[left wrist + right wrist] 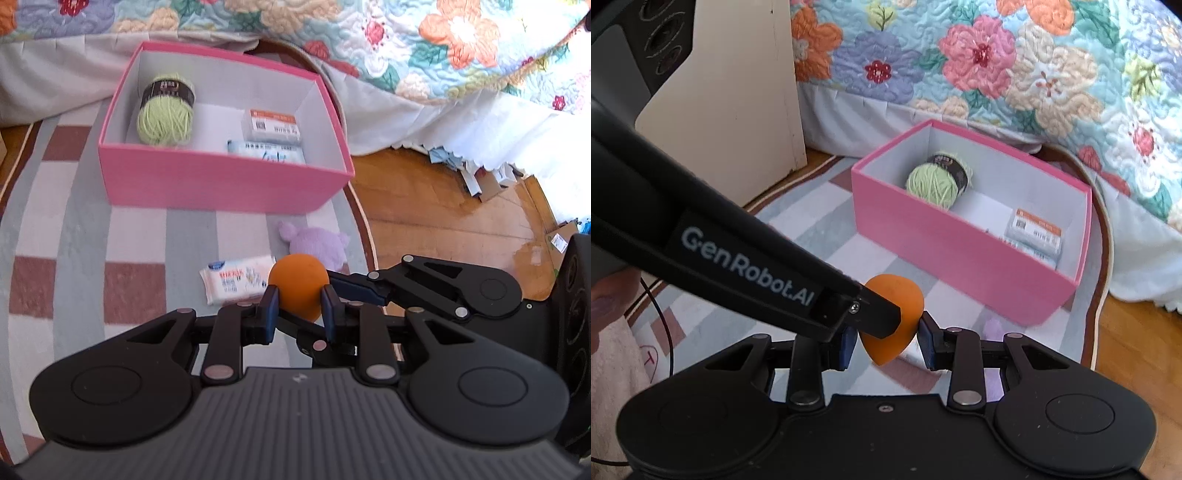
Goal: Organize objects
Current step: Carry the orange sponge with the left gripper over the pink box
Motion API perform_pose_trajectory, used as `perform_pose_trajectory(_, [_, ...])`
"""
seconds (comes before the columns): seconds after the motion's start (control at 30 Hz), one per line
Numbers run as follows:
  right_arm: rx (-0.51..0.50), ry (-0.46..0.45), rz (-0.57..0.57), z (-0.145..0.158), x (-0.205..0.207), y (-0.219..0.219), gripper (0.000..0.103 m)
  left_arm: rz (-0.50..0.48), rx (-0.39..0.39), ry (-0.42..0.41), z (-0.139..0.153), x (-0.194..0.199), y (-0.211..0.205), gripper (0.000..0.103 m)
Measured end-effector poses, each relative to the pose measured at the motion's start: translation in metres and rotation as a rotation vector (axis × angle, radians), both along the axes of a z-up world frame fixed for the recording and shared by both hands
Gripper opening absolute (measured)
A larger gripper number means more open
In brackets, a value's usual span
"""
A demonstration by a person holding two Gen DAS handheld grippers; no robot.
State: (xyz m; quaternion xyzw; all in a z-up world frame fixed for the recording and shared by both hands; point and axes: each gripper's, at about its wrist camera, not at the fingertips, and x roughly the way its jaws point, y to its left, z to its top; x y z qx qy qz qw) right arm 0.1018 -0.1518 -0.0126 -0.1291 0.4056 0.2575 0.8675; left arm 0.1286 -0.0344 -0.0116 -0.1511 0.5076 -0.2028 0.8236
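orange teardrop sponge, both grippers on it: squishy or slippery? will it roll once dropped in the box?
Orange sponge looks matte, so probably not slippery. Likely soft and light, though no denting shows. Rounded teardrop, so it may roll a bit in the pink box.

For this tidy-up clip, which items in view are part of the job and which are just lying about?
Part of the job:
- orange sponge, pinched by both the left tool and the right tool
- pink box, already holding green yarn and packets
- wipes pack and purple plush, loose on the rug

Lying about:
- floral quilt
- cardboard scraps under the bed
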Motion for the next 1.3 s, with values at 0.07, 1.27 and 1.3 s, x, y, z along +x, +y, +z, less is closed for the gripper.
perform_pose_trajectory(0.07, [0.004, -0.012, 0.003, 0.006, 0.006, 0.0, 0.04, 0.004, 0.003, -0.011, 0.008, 0.006, 0.0, 0.023])
perform_pose_trajectory(1.27, [0.173, 0.03, -0.01, 0.08, 0.141, 0.002, 0.04, 0.042, 0.024, -0.217, 0.071, 0.11, 0.022, 0.023])
perform_pose_trajectory(1.3, [0.172, 0.023, -0.004, 0.08, 0.143, 0.002, 0.04, 0.044, 0.019, -0.22, 0.071, 0.112, 0.022, 0.023])
